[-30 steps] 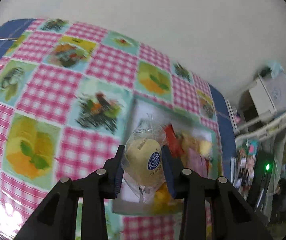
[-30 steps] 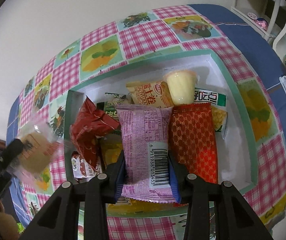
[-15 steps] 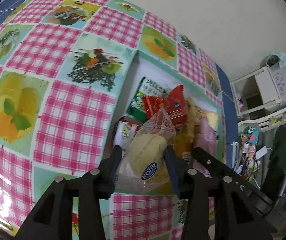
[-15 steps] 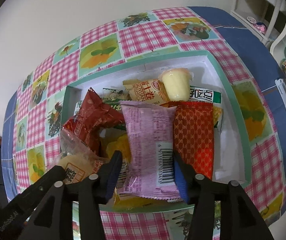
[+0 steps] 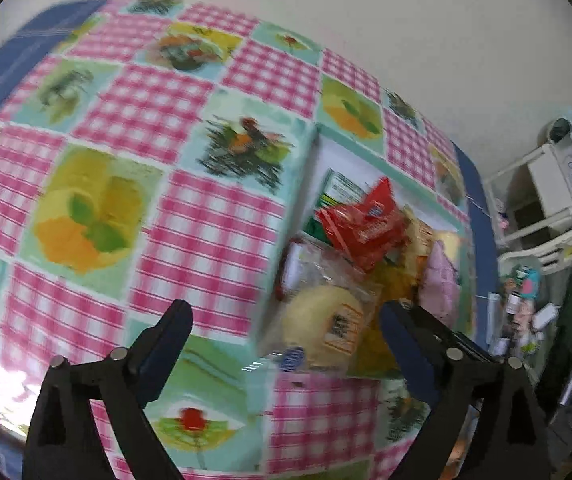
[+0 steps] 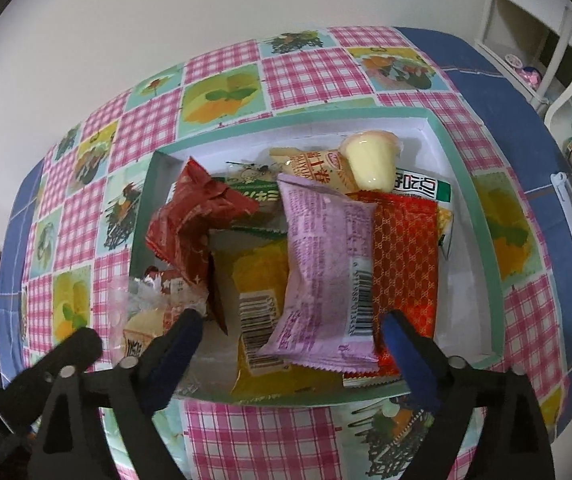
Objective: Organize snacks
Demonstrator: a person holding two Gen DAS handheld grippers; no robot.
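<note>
Purple snack packet [image 6: 326, 280] lies loose between opening right gripper [image 6: 290, 334] jaws.

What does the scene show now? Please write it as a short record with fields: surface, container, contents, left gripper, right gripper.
surface: checked tablecloth
container: white tray with green rim
contents: purple packet on top, orange-red packet beside it, dark red packet, yellow packet, pudding cup, clear-wrapped bun at a tray corner
left gripper: jaws opening, pads off the bun
right gripper: jaws opening, purple packet between them, not pressed
</note>
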